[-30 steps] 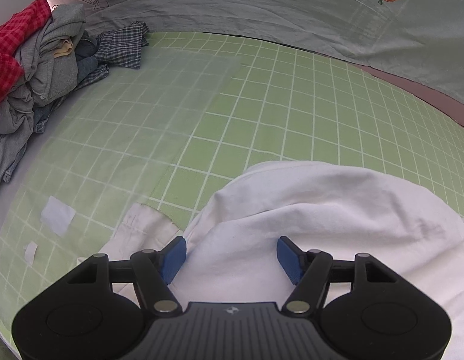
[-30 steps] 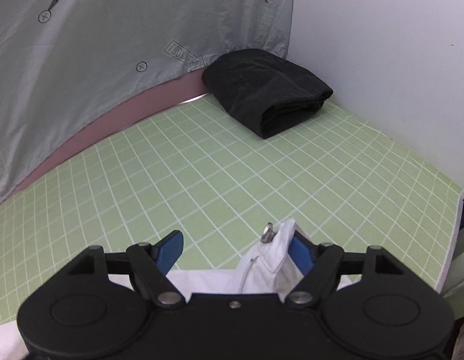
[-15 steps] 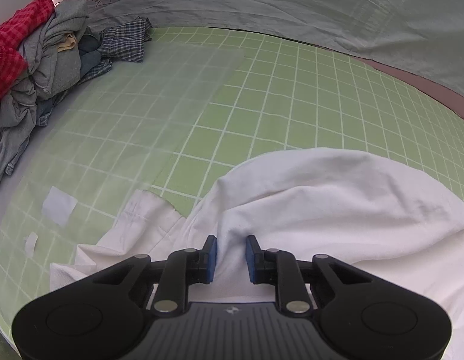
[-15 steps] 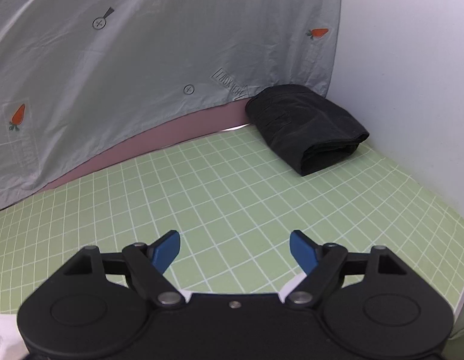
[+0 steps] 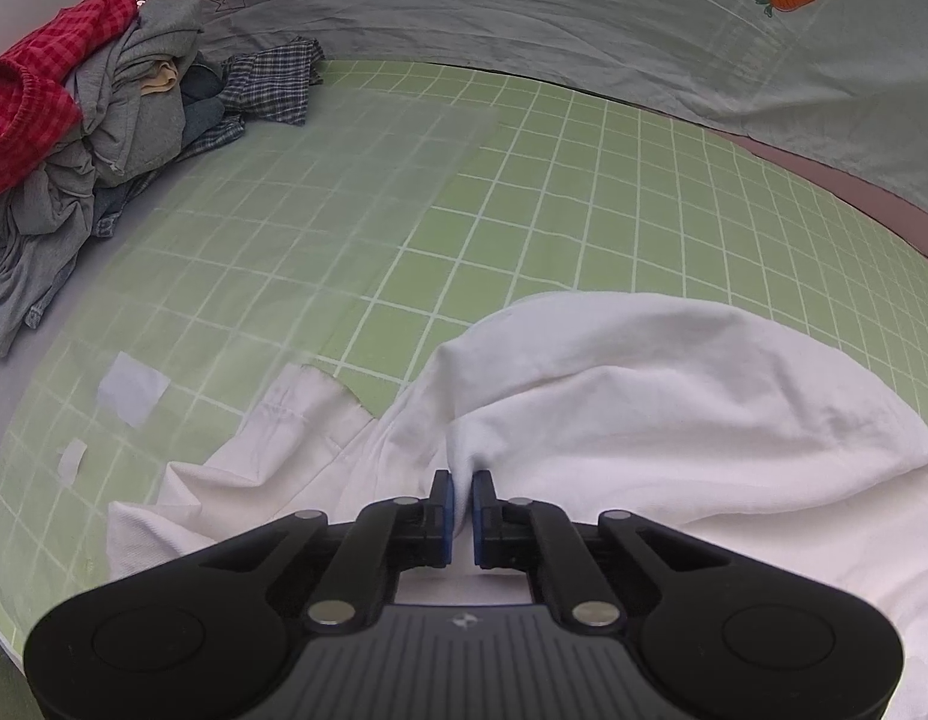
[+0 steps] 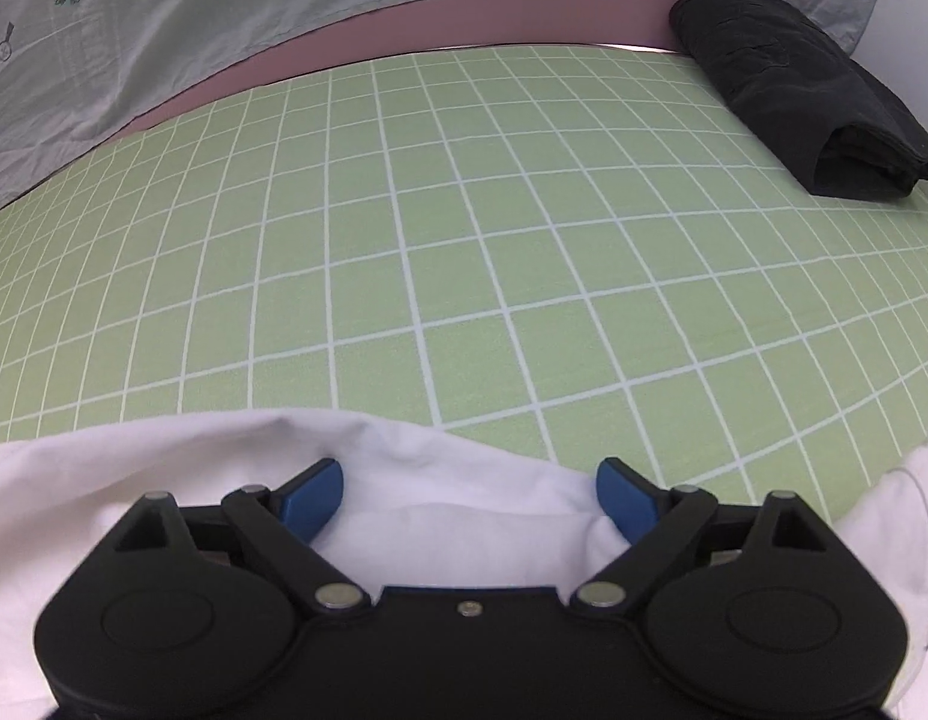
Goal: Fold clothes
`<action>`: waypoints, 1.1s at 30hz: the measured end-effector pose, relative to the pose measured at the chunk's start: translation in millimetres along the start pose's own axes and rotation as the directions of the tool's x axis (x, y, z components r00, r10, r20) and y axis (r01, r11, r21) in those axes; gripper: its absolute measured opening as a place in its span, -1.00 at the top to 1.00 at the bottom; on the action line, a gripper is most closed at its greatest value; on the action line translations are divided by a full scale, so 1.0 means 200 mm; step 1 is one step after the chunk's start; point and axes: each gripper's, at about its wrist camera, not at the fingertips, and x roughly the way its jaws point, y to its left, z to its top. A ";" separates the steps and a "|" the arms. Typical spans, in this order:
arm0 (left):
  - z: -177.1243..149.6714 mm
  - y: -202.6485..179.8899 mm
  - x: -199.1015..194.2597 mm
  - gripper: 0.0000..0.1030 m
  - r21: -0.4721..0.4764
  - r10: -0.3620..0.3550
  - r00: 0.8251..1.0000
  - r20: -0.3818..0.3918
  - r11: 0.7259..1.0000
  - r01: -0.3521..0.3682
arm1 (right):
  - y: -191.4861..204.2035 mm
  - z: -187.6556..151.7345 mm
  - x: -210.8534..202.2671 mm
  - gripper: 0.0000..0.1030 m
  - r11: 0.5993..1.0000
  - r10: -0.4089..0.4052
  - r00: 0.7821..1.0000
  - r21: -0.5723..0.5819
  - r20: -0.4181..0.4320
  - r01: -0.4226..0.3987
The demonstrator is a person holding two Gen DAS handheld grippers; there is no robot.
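A green gridded table (image 5: 524,180) carries everything here, backed by a grey sheet (image 5: 524,12) printed with carrots. At its far left corner lies a heap of unfolded clothes (image 5: 92,120), red check uppermost; at the far right, a black garment (image 6: 806,90) sits already folded. No basket or bin shows in either view.

Nearest you, the white garment (image 5: 674,408) lies rumpled along the table's near edge. Your left gripper (image 5: 458,504) has its jaws clenched on a ridge of that cloth, which puckers up between the blue pads. Your right gripper (image 6: 470,492) hangs over another part of the same garment (image 6: 164,468), jaws spread wide and holding nothing.

Judged by its drape, the cloth is light, soft and limp: it will sag and slide. You would do better taking a hem, seam or corner than a mid-panel pinch, which gathers loose layers.
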 end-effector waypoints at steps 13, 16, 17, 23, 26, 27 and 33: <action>-0.07 0.00 -0.20 0.92 -0.011 0.025 0.995 0.102 1.000 -0.024 | 0.06 -0.11 -0.14 0.85 0.998 0.058 0.994 -0.044 0.094 -0.054; -0.08 0.01 -0.28 0.92 -0.016 0.034 0.989 0.146 0.999 -0.032 | 0.02 -0.14 -0.23 0.88 0.998 0.055 0.987 -0.002 0.148 -0.055; -0.09 0.02 -0.31 0.91 -0.023 0.035 0.987 0.159 0.999 -0.032 | 0.02 -0.15 -0.27 0.88 0.999 0.053 0.984 -0.007 0.168 -0.052; -0.08 -0.01 -0.49 0.92 -0.039 0.041 0.970 0.241 0.999 -0.032 | 0.00 -0.14 -0.47 0.90 1.000 0.026 0.959 -0.005 0.283 -0.025; -0.05 -0.03 -0.59 0.92 -0.038 0.030 0.956 0.291 0.999 -0.019 | -0.01 -0.10 -0.56 0.90 1.000 0.020 0.940 -0.002 0.341 -0.021; -0.03 -0.03 -0.63 0.92 -0.037 0.024 0.950 0.312 0.999 -0.013 | -0.01 -0.09 -0.60 0.90 1.000 0.018 0.933 -0.001 0.361 -0.019; 0.10 -0.09 -0.86 0.92 -0.013 -0.001 0.885 0.466 1.000 0.008 | -0.02 0.01 -0.78 0.91 0.999 -0.008 0.872 0.031 0.489 -0.009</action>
